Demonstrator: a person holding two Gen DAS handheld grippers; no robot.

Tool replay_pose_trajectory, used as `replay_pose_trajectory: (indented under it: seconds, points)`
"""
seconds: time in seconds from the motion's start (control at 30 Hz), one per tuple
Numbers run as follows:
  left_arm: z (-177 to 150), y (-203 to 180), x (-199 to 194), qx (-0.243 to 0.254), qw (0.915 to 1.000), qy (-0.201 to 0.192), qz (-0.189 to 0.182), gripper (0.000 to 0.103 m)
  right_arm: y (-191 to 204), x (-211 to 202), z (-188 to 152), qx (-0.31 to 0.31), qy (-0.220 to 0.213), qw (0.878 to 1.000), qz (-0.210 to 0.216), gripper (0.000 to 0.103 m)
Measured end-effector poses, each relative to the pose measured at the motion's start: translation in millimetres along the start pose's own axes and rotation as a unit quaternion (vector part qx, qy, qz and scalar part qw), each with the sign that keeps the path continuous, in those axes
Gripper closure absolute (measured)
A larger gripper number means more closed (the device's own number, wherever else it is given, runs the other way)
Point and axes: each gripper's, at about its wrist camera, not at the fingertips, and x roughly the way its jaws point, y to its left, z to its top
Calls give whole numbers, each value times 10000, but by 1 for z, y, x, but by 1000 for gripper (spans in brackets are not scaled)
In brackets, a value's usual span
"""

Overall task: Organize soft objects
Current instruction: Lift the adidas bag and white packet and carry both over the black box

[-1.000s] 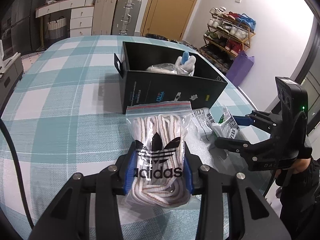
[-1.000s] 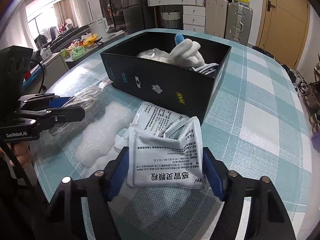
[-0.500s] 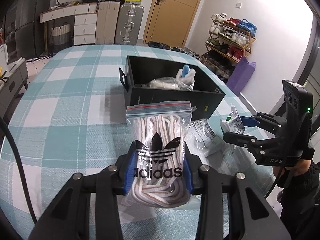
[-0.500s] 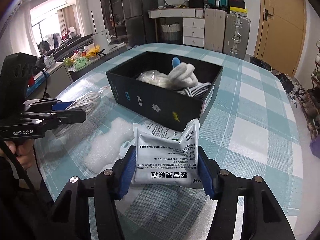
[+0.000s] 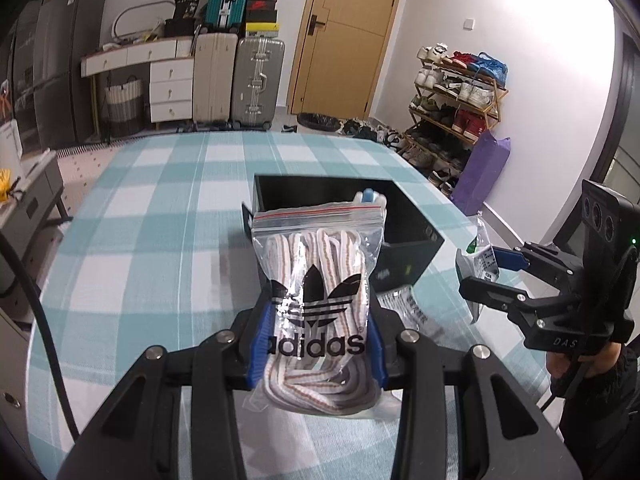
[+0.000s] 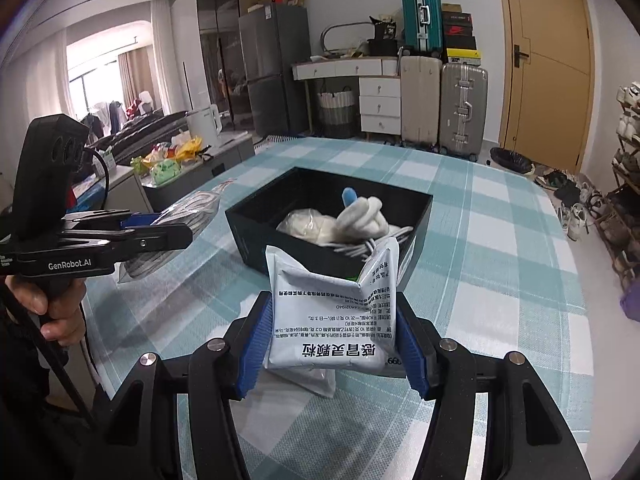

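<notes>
Both grippers have risen since the earlier frames, held bags now clear of the tablecloth (image 6: 500, 264). Left gripper (image 5: 318, 344) clamps the zip bag of laces (image 5: 318, 280) — just before the black box (image 6: 256, 236). Right gripper (image 6: 330, 350), jaws just narrowed, pinches the white sachet (image 6: 332, 312) at the box's near wall; white gloves (image 6: 360, 216) inside.

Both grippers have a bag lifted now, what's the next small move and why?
Probably carry the right gripper forward to the black box: its white sachet is clamped clear of the table, with the box right ahead.
</notes>
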Motion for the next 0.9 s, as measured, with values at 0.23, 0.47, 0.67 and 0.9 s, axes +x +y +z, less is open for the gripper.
replay_pose_trajectory:
  seconds: [0.23, 0.47, 0.67, 0.9]
  points:
    - [21, -3, 4, 194, 9997, -156, 40, 64, -2, 0, 17, 33, -178, 9998, -81, 44]
    - [41, -3, 17, 334, 9992, -194, 45, 64, -3, 9, 40, -43, -250, 9996, -120, 44]
    - [56, -3, 32, 406, 9990, -167, 49, 64, -4, 21, 55, -109, -274, 9995, -98, 44]
    - [65, 0, 54, 437, 9990, -56, 75, 64, -2, 43, 64, -279, -118, 9995, -44, 44]
